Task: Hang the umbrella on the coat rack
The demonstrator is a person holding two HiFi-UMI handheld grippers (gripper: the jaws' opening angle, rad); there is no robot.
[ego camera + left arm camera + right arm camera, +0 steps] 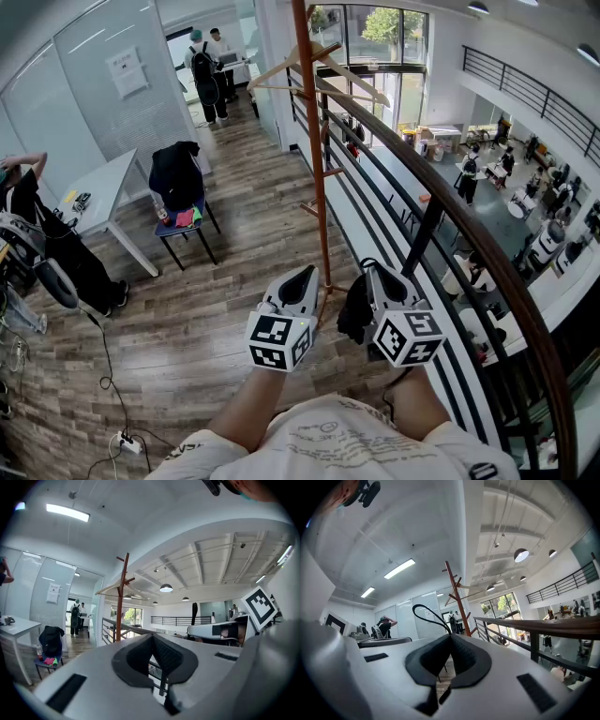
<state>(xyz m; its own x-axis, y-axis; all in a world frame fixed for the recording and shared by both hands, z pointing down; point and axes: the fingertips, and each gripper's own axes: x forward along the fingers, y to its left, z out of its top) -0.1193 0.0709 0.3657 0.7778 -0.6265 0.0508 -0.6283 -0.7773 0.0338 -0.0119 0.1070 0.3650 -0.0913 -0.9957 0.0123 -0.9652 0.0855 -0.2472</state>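
Observation:
A tall brown wooden coat rack (315, 159) stands by the railing, with pegs and wooden hangers near its top. It shows ahead in the left gripper view (121, 602) and the right gripper view (457, 599). My right gripper (372, 272) is level and shut on the black strap loop (425, 612) of a folded black umbrella (354, 311), which hangs beneath it just right of the pole's base. The loop arcs up out of the closed pads (461, 656). My left gripper (307, 274) is level beside it, left of the pole, shut and holding nothing (152, 635).
A dark curved railing (450, 234) runs close on the right, with a drop to a lower floor beyond. A chair with a black jacket (176, 178) and a white table (103, 187) stand to the left. A person (56, 248) is at the far left, and a cable and power strip (128, 442) lie on the floor.

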